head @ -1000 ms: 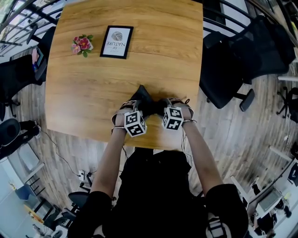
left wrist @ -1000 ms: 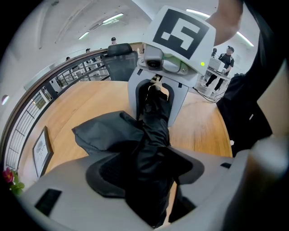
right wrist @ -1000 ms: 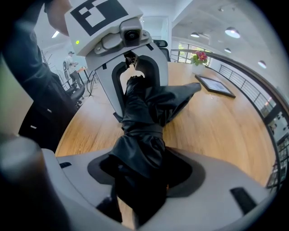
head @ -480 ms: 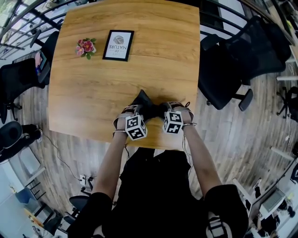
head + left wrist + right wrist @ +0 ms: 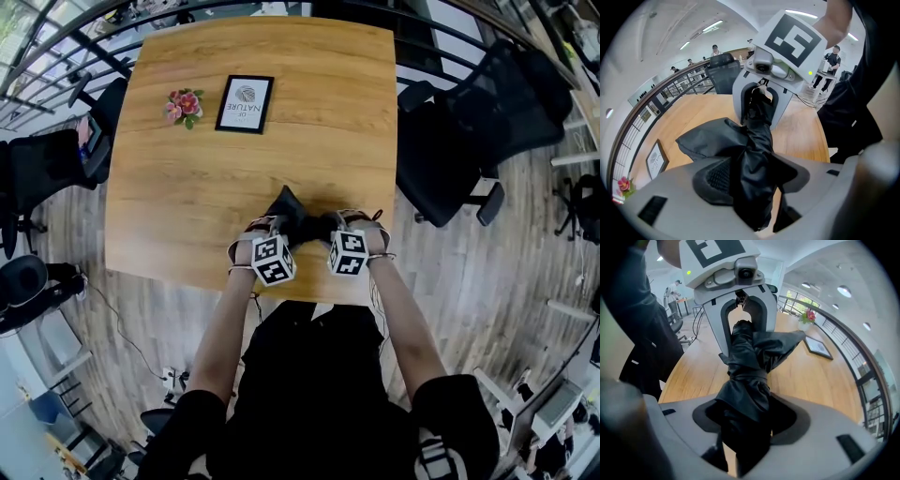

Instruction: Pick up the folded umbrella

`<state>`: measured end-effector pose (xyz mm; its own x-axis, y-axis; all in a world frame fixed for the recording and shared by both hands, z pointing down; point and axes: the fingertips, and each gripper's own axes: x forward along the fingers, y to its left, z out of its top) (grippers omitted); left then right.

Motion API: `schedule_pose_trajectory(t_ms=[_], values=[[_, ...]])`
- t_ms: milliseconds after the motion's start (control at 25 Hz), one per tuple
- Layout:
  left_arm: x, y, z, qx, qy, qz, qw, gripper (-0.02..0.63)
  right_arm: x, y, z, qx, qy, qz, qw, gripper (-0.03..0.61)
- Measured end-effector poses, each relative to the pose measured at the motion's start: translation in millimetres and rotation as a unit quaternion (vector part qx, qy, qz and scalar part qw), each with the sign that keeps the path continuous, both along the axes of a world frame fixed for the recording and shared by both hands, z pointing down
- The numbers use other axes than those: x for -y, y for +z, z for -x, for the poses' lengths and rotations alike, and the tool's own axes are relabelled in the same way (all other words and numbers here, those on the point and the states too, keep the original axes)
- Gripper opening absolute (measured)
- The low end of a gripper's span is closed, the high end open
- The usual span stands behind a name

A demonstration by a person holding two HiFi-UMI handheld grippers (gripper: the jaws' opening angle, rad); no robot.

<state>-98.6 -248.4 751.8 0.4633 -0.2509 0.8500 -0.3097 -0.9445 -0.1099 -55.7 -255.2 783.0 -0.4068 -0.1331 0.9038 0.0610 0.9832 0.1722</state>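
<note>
The folded umbrella (image 5: 296, 216) is black, bundled by a strap, with a loose flap of cloth sticking out to the far side. It hangs just over the wooden table (image 5: 206, 178) near its front edge, held at both ends. My left gripper (image 5: 279, 227) has one end (image 5: 754, 140) between its jaws, which are closing, and the pads press on the cloth. My right gripper (image 5: 328, 225) holds the other end (image 5: 747, 376), its pads tight on the fabric. Each gripper faces the other across the umbrella.
A framed card (image 5: 245, 103) and a small bunch of flowers (image 5: 186, 103) lie at the table's far left. Black office chairs stand to the right (image 5: 450, 150) and left (image 5: 47, 169) of the table. A railing runs behind it.
Both grippers have kept hold of the umbrella and risen slightly with it by the front edge. The head view has shifted a little.
</note>
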Motion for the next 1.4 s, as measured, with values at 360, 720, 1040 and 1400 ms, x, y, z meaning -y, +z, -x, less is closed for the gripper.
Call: schedule_pose_trajectory(t_ms=[360, 720, 1040, 1400], values=[[14, -37, 10, 0.009, 0.008, -0.053, 0.9985, 0.262, 16, -38, 12, 0.017, 0.007, -0.049, 0.999, 0.255], [33, -79, 17, 0.025, 0.011, -0.100, 0.9946, 0.262, 38, -80, 18, 0.031, 0.008, -0.092, 0.995, 0.255], [50, -124, 31, 0.033, 0.002, -0.147, 0.9885, 0.262, 59, -126, 33, 0.042, -0.002, -0.140, 0.989, 0.255], [51, -155, 38, 0.040, -0.013, -0.181, 0.9826, 0.262, 61, -156, 40, 0.049, -0.018, -0.171, 0.984, 0.255]])
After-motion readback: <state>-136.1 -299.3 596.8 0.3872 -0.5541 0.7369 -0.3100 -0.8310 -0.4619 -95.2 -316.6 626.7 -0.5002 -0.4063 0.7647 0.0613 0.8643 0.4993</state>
